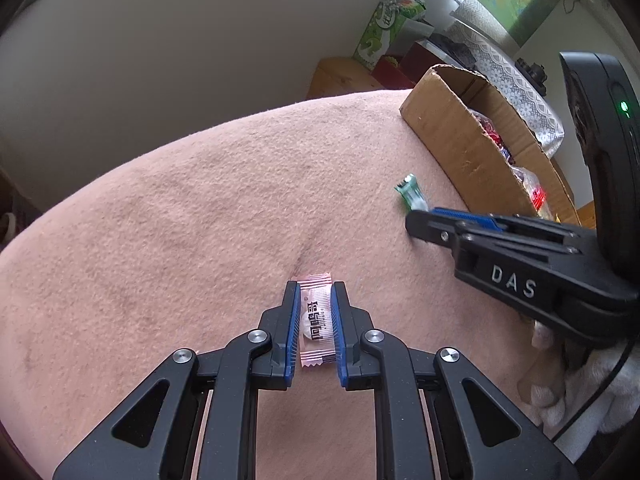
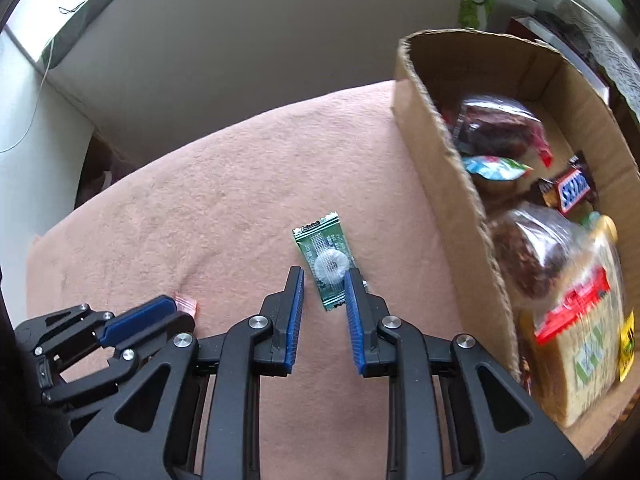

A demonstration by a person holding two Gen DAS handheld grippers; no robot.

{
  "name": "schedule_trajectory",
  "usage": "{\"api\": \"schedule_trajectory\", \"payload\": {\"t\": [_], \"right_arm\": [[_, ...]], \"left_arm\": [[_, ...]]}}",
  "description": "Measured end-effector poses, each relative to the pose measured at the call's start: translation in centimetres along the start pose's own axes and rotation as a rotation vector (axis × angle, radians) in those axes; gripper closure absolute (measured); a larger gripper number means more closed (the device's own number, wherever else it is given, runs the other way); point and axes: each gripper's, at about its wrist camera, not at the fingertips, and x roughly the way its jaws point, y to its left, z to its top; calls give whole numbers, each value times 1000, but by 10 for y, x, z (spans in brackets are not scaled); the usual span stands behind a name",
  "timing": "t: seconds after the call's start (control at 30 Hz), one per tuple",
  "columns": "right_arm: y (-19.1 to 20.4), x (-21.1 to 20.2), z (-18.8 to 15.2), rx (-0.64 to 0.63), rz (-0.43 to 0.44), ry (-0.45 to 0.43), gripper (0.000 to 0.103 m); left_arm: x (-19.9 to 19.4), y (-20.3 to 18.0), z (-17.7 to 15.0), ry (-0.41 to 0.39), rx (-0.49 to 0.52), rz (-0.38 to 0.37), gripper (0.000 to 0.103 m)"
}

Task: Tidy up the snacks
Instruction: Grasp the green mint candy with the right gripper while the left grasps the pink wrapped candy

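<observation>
While the pink felt-like cloth (image 1: 180, 208) spreads across the table, the left gripper (image 1: 315, 292) sits low over it, its blue-padded jaws narrowed around a pale pink sachet with black print (image 1: 315, 322), pads just beside or touching the sachet's long edges. Further right, the right gripper (image 2: 325, 276) straddles the near end of a green wrapped ring-shaped candy (image 2: 326, 258), jaws partly open, the right pad touching it. At far right stands an open brown cardboard box (image 2: 444, 184) filled with packaged snacks (image 2: 576, 312).
</observation>
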Motion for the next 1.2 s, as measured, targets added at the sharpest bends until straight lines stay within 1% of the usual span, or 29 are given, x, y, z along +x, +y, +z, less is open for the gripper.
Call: {"api": "schedule_trajectory", "payload": {"t": [0.1,0.2,0.27,0.3,0.4,0.5,0.53,0.6,0.7,0.77,0.83,0.87,0.93,1.0,1.07,1.13,1.17,1.2], "right_arm": [[-1,-3,5,24,63,16,82],[-4,-8,13,14,48,-10,82],[-4,-6,15,-3,40,-2,79],[-3,-3,17,-10,33,5,76],[-3,1,22,-26,36,15,73],[3,13,27,-52,36,32,64],[5,14,28,-65,31,32,63],[8,13,26,-77,33,36,62],[12,17,25,-77,42,43,62],[8,14,25,-79,41,38,62],[11,14,26,-86,42,35,62],[4,10,23,-89,43,38,62],[4,13,22,-102,42,55,62],[2,10,20,-113,41,63,62],[2,12,21,-118,59,75,63],[4,13,21,-143,37,78,72],[4,12,21,-153,29,80,74],[4,12,21,-158,23,82,78]], "left_arm": [[-1,1,0,1,-20,0,89],[-8,4,-1,-12,-44,10,89],[-17,7,-2,-33,-79,12,88],[-21,10,-2,-37,-99,13,85],[-36,14,-8,-61,-151,6,84],[-43,20,-21,-52,-235,-25,84],[-43,22,-26,-46,-260,-37,84],[-35,23,-29,-20,-281,-40,84],[-23,17,-27,13,-255,-7,84],[-19,11,-22,19,-214,23,84],[-16,6,-18,20,-185,33,84],[-14,4,-17,24,-172,40,84],[-7,0,-16,41,-153,53,70],[-5,-5,-14,36,-134,64,67],[-4,-9,-13,34,-119,84,67],[-5,-8,-14,25,-120,90,67],[-4,-8,-14,22,-120,90,67],[-5,-9,-15,20,-117,95,72]]}}
